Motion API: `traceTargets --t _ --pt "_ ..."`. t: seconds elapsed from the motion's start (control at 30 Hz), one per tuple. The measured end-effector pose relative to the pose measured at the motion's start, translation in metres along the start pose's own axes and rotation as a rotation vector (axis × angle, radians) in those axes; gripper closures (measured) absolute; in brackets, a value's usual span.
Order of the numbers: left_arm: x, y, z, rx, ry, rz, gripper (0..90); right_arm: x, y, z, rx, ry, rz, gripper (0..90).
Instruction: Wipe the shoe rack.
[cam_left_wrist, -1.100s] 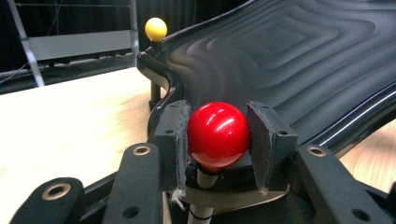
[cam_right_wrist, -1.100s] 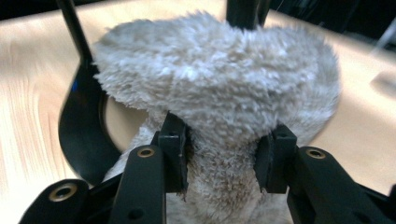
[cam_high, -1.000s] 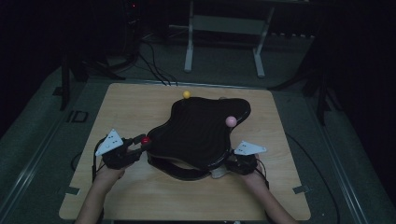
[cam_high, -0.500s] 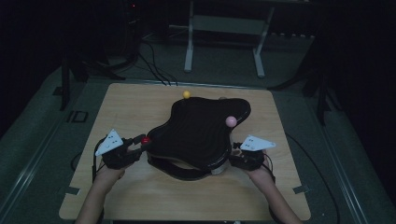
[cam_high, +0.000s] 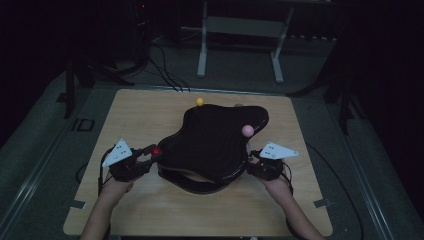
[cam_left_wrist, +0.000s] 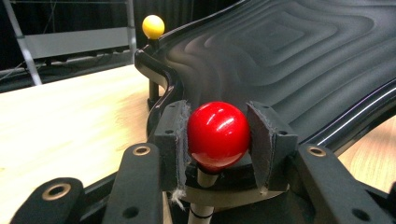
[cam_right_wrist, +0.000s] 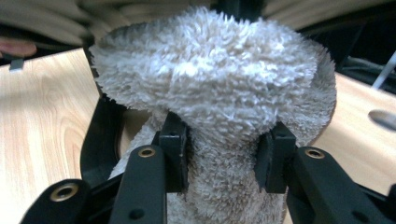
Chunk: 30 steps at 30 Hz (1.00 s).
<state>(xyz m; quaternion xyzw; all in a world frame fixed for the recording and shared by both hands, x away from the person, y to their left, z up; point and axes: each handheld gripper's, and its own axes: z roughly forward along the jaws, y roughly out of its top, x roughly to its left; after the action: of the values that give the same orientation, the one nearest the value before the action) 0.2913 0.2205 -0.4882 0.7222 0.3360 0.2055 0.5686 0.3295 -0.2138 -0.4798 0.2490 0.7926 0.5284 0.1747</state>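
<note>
Two claws grip ball (cam_left_wrist: 217, 134), cloth (cam_right_wrist: 212, 88).

High view dim, its surroundings near black; the table (cam_high: 150, 120) alone catches light. Gripper views brighter: glare spots on the red ball (cam_left_wrist: 217, 133), nearest jaws soft, the fleecy cloth (cam_right_wrist: 210, 79) slightly blurred.

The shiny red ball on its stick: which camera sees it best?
The left gripper view: the shiny red ball is big and sharp there, squeezed between the left tongs. The high view shows it as a tiny red dot.
</note>
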Motion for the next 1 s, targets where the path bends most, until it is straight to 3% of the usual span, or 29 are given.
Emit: traceTargets --t 0.13,0.2,0.27,0.4,0.57,0.73,0.83,0.9,0.93,1.0 --pt "0.001 0.0 0.0 0.005 -0.009 -0.001 59.6 0.0 -0.025 0.016 0.065 -0.002 -0.005 61.9" --pt "0.0 0.0 -0.001 0.003 -0.009 -0.002 59.6 0.0 -0.04 0.027 0.147 0.005 -0.019 61.5" --pt "0.001 0.0 -0.001 0.0 -0.011 -0.001 59.6 -0.002 -0.054 0.034 0.182 0.017 0.009 61.2" --pt "0.001 -0.001 -0.001 -0.003 -0.009 -0.001 59.6 -0.001 -0.053 0.033 0.185 0.011 0.011 59.5" --pt "0.001 -0.001 -0.001 -0.005 -0.009 -0.003 59.6 -0.008 -0.05 0.028 0.179 0.045 0.042 55.7" --pt "-0.001 -0.001 -0.001 -0.007 -0.005 0.01 59.5 -0.008 -0.046 0.021 0.166 0.028 0.027 55.2" --pt "-0.001 -0.001 -0.001 -0.003 -0.003 0.013 59.5 -0.008 -0.039 0.008 0.167 0.024 -0.015 60.0" --pt "-0.001 0.0 -0.001 -0.001 -0.002 0.013 59.5 -0.008 -0.038 0.004 0.158 0.023 -0.018 61.4" --pt "-0.001 -0.001 -0.001 -0.007 0.0 0.009 59.5 -0.011 -0.037 -0.008 0.129 0.016 -0.002 66.4" --pt "-0.001 -0.002 -0.001 -0.009 -0.004 0.007 59.4 -0.013 -0.036 -0.015 0.112 0.001 0.006 67.2"
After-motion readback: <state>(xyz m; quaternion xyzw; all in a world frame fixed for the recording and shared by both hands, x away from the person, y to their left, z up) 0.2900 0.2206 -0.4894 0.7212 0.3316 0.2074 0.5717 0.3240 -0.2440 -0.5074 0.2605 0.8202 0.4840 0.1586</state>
